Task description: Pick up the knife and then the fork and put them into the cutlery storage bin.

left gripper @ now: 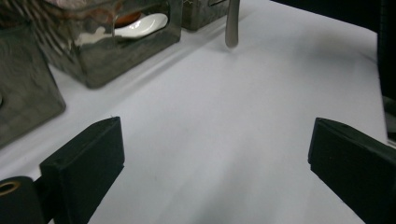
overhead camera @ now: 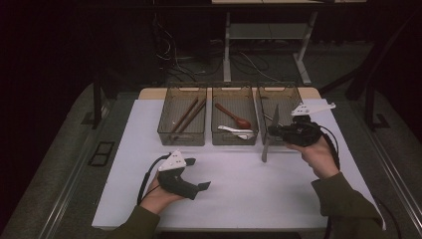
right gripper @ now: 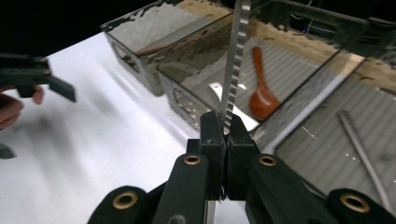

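Observation:
My right gripper (overhead camera: 271, 132) is shut on a metal knife (overhead camera: 265, 149) with a serrated blade. It holds the knife nearly upright in front of the right-hand bin (overhead camera: 278, 85), blade up and handle hanging down over the white table top (overhead camera: 249, 189). In the right gripper view the jaws (right gripper: 224, 128) pinch the blade (right gripper: 235, 56) low down. My left gripper (overhead camera: 198, 173) hovers open over the near left of the table; its jaws stand wide apart (left gripper: 215, 135) with nothing between them. The knife's handle end (left gripper: 231, 28) hangs ahead of it.
Three clear bins stand in a row at the back. The left bin (overhead camera: 181, 138) holds brown chopsticks (overhead camera: 188, 115). A red spoon (overhead camera: 234, 116) and a white spoon (overhead camera: 236, 131) lie in the middle bin (overhead camera: 234, 140). A metal utensil (right gripper: 359, 144) rests in the right one.

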`<control>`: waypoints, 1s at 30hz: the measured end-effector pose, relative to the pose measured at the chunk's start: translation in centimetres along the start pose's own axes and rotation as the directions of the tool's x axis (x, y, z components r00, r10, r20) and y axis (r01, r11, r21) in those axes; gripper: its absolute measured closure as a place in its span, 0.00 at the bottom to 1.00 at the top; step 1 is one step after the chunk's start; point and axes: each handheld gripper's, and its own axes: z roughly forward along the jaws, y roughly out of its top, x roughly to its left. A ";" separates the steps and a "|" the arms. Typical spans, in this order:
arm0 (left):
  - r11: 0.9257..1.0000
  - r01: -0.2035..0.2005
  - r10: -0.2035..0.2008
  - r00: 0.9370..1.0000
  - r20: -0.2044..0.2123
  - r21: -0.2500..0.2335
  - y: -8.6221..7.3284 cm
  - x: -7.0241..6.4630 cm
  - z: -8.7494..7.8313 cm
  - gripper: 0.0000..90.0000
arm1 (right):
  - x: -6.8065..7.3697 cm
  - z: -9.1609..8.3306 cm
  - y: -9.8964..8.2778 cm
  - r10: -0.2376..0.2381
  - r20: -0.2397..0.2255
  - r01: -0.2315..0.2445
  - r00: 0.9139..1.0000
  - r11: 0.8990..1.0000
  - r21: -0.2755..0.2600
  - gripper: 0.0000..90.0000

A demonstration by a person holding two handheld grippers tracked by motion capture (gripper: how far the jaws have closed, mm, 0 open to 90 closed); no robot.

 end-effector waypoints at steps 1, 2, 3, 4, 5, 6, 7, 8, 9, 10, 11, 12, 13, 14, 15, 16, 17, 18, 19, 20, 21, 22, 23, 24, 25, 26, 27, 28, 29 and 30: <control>1.000 0.003 -0.003 1.000 0.001 0.003 -0.3 0.1 -0.3 0.01 | -0.2 -0.2 0.1 -0.001 0.007 0.001 1.000 1.000 0.000 0.98; 1.000 0.009 -0.009 1.000 -0.001 0.004 -0.6 0.2 -0.5 0.01 | -0.4 -0.3 0.3 0.002 0.017 -0.002 1.000 1.000 0.000 0.98; 1.000 0.017 -0.017 1.000 -0.001 0.004 -0.8 0.2 -0.7 0.01 | -0.6 -0.5 0.5 0.005 0.025 -0.005 1.000 1.000 -0.002 0.98; 1.000 0.028 -0.028 1.000 0.006 0.007 -1.1 0.3 -1.0 0.00 | -0.8 -0.7 0.6 0.009 0.028 -0.009 1.000 1.000 -0.003 0.98; 1.000 0.026 -0.026 1.000 0.008 0.010 -1.3 0.3 -1.2 0.00 | -1.0 -0.9 0.8 0.009 0.032 -0.009 0.999 1.000 -0.005 0.98; 1.000 0.029 -0.029 1.000 0.004 0.010 -1.5 0.3 -1.4 0.00 | -1.2 -1.2 1.0 0.011 0.038 -0.010 0.999 1.000 -0.008 0.98; 0.999 0.030 -0.030 1.000 0.003 0.011 -1.7 0.3 -1.6 0.00 | -1.4 -1.4 1.3 0.017 0.044 -0.016 0.999 1.000 -0.009 0.98; 1.000 0.026 -0.026 1.000 0.003 0.012 -1.9 0.4 -1.7 0.00 | -1.6 -1.7 1.5 0.014 0.051 -0.013 0.999 1.000 -0.012 0.98; 1.000 0.026 -0.026 1.000 -0.001 0.012 -2.0 0.4 -1.8 0.00 | -1.7 -2.0 1.7 0.015 0.057 -0.014 0.998 1.000 -0.016 0.98; 1.000 0.025 -0.025 1.000 -0.006 0.013 -2.0 0.5 -1.9 0.00 | -1.9 -2.3 1.9 0.019 0.061 -0.018 0.998 1.000 -0.019 0.98; 1.000 0.027 -0.027 1.000 -0.010 0.015 -2.1 0.5 -1.9 0.00 | -2.0 -2.6 2.2 0.025 0.064 -0.024 0.998 1.000 -0.020 0.98; 1.000 0.027 -0.026 1.000 -0.010 0.014 -2.1 0.6 -1.9 0.00 | -2.2 -2.8 2.5 0.023 0.067 -0.022 0.997 0.999 -0.026 0.98; 1.000 0.027 -0.027 1.000 -0.010 0.007 -2.1 0.6 -1.9 0.00 | -2.4 -3.2 2.7 0.023 0.073 -0.020 0.997 0.999 -0.029 0.98; 1.000 0.026 -0.026 1.000 -0.008 0.004 -2.0 0.7 -1.9 0.00 | -2.5 -3.5 3.0 0.025 0.079 -0.022 0.997 0.999 -0.034 0.98; 1.000 0.026 -0.026 1.000 -0.007 0.005 -2.0 0.7 -2.0 0.00 | -2.7 -3.8 3.3 0.026 0.084 -0.023 0.996 0.999 -0.040 0.98; 1.000 0.026 -0.026 1.000 -0.009 0.003 -2.0 0.7 -2.0 0.00 | -2.9 -4.1 3.6 0.021 0.093 -0.017 0.995 0.999 -0.042 0.98; 1.000 0.027 -0.027 1.000 -0.011 0.003 -2.1 0.7 -2.0 0.00 | -3.1 -4.4 4.0 0.022 0.102 -0.017 0.995 0.999 -0.046 0.98; 1.000 0.027 -0.027 1.000 -0.012 0.005 -2.1 0.7 -2.0 0.00 | -3.3 -4.6 4.3 0.023 0.112 -0.017 0.993 0.998 -0.053 0.98; 1.000 0.028 -0.028 1.000 -0.013 0.007 -2.1 0.8 -2.0 0.00 | -3.6 -4.9 4.6 0.026 0.124 -0.019 0.992 0.998 -0.056 0.98; 1.000 0.027 -0.027 1.000 -0.014 0.008 -2.1 0.8 -2.0 0.00 | -3.9 -5.1 5.0 0.026 0.137 -0.018 0.990 0.998 -0.059 0.98; 1.000 0.025 -0.025 1.000 -0.015 0.009 -2.1 0.8 -2.0 0.00 | -4.3 -5.3 5.3 0.028 0.150 -0.020 0.988 0.998 -0.059 0.98; 1.000 0.021 -0.021 1.000 -0.014 0.009 -2.1 0.8 -2.0 0.00 | -4.6 -5.4 5.5 0.029 0.164 -0.019 0.986 0.998 -0.061 0.98; 1.000 0.019 -0.019 1.000 -0.013 0.008 -2.1 0.8 -2.0 0.00 | -5.0 -5.5 5.8 0.032 0.176 -0.022 0.984 0.998 -0.061 0.98; 1.000 0.018 -0.018 1.000 -0.012 0.007 -2.1 0.8 -2.0 0.00 | -5.4 -5.6 6.0 0.035 0.188 -0.024 0.981 0.998 -0.059 0.98; 1.000 0.018 -0.018 1.000 -0.012 0.008 -2.0 0.8 -1.9 0.00 | -5.7 -5.6 6.2 0.040 0.200 -0.029 0.979 0.998 -0.059 0.98; 1.000 0.021 -0.021 1.000 -0.012 0.005 -2.0 0.7 -1.9 0.00 | -6.1 -5.6 6.4 0.041 0.213 -0.030 0.976 0.998 -0.056 0.98; 1.000 0.019 -0.019 1.000 -0.012 0.006 -2.0 0.7 -1.9 0.00 | -6.5 -5.5 6.6 0.040 0.222 -0.029 0.974 0.998 -0.051 0.98; 1.000 0.014 -0.014 1.000 -0.011 0.011 -2.0 0.7 -1.9 0.00 | -6.9 -5.4 6.7 0.040 0.233 -0.030 0.972 0.999 -0.045 0.98; 1.000 0.012 -0.012 1.000 -0.009 0.010 -2.0 0.7 -1.9 0.00 | -7.2 -5.2 6.8 0.042 0.244 -0.034 0.969 0.999 -0.039 0.98; 1.000 0.013 -0.013 1.000 -0.009 0.009 -2.0 0.7 -1.9 0.00 | -7.6 -5.0 6.8 0.042 0.253 -0.036 0.966 0.999 -0.029 0.98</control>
